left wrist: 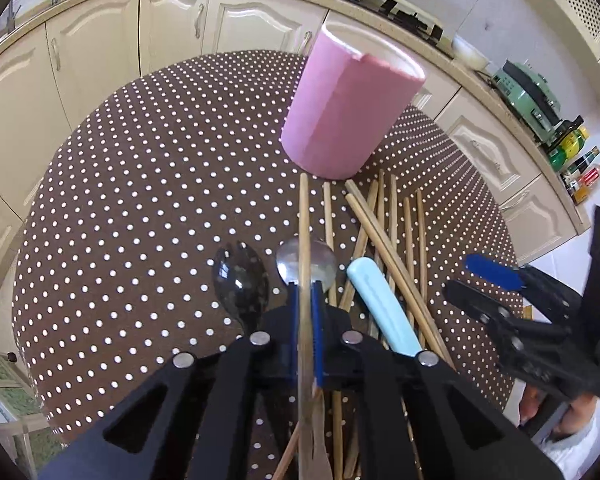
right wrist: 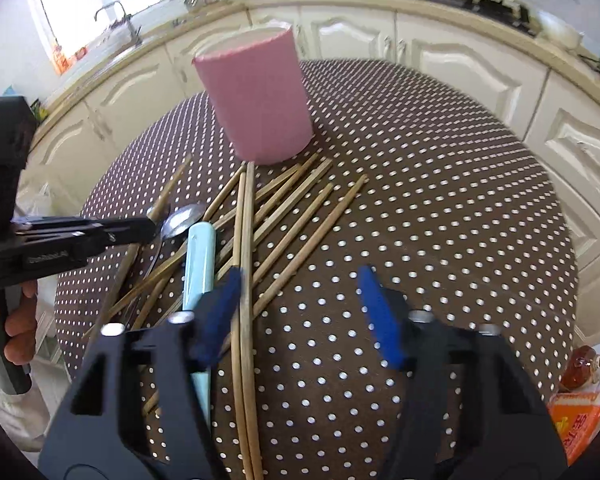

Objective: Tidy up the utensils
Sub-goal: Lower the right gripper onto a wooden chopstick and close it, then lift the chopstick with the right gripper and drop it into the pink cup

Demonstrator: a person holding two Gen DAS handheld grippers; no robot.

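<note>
Both grippers are matte black — the left gripper (left wrist: 309, 300) and right gripper (right wrist: 300, 312) have angular linkage arms, round silver screws and blue pads (right wrist: 374, 312). A white sleeve (left wrist: 580, 446) shows.

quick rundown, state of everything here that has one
left gripper: shut on one wooden chopstick
right gripper: fingers apart, nothing pressed between them
pink cylindrical holder: upright, open top, contents not visible
loose wooden chopsticks: lying criss-crossed on the polka-dot tablecloth
pale blue handle: lying across the chopsticks
steel spoon: lying flat under the gripped chopstick
black spork: lying flat, bowl up
</note>
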